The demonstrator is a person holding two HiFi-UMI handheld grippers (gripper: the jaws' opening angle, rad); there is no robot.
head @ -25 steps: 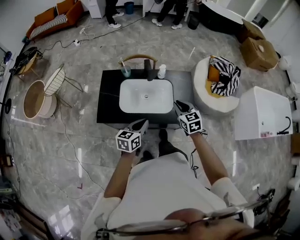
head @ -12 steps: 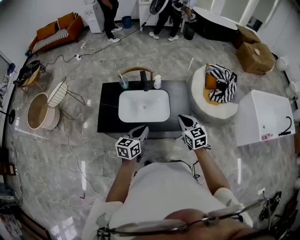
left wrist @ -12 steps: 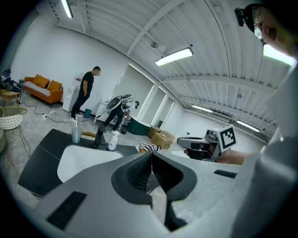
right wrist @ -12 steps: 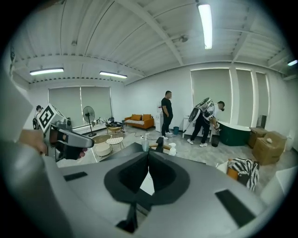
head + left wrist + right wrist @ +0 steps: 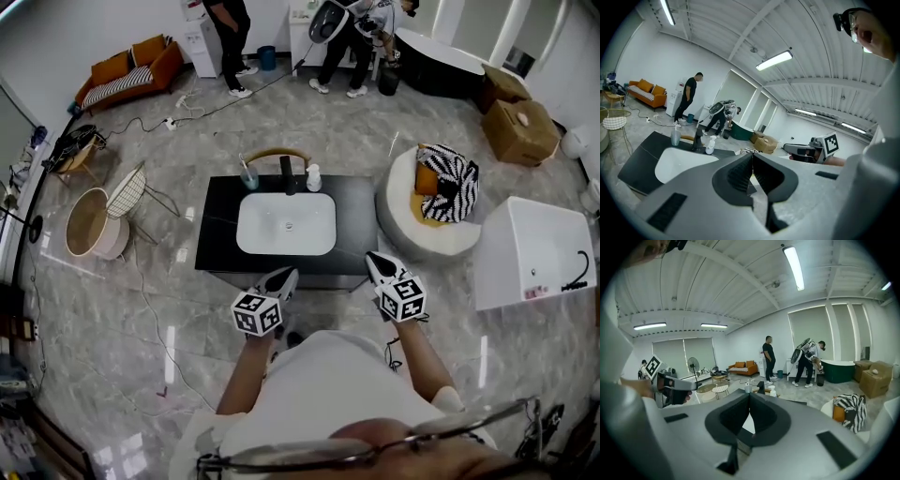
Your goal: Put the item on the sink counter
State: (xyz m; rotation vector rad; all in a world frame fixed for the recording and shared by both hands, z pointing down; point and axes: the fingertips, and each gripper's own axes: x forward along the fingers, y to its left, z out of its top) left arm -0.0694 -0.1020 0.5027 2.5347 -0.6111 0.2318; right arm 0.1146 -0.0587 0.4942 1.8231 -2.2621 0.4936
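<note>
Sink counter (image 5: 216, 225): black top, white basin (image 5: 286, 223).
Rear edge of counter: cup (image 5: 248, 176) holding toothbrush, black faucet (image 5: 287, 174), white bottle (image 5: 313, 178); all 3 upright.
Left gripper (image 5: 284, 278): by counter's near edge, jaws clenched, nothing between.
Right gripper (image 5: 377, 263): by counter's near-right corner, jaws clenched, empty.

Glossy polished stone-look tile on floor (image 5: 141, 309), catching light streaks. Smooth black on counter (image 5: 214, 234), low sheen. Glazed white, smooth, on basin (image 5: 286, 225). Matt grey plastic on left gripper (image 5: 752, 157) and right gripper (image 5: 749, 397). Plain brown cardboard on boxes (image 5: 517, 122). Orange cloth on sofa (image 5: 127, 67).
</note>
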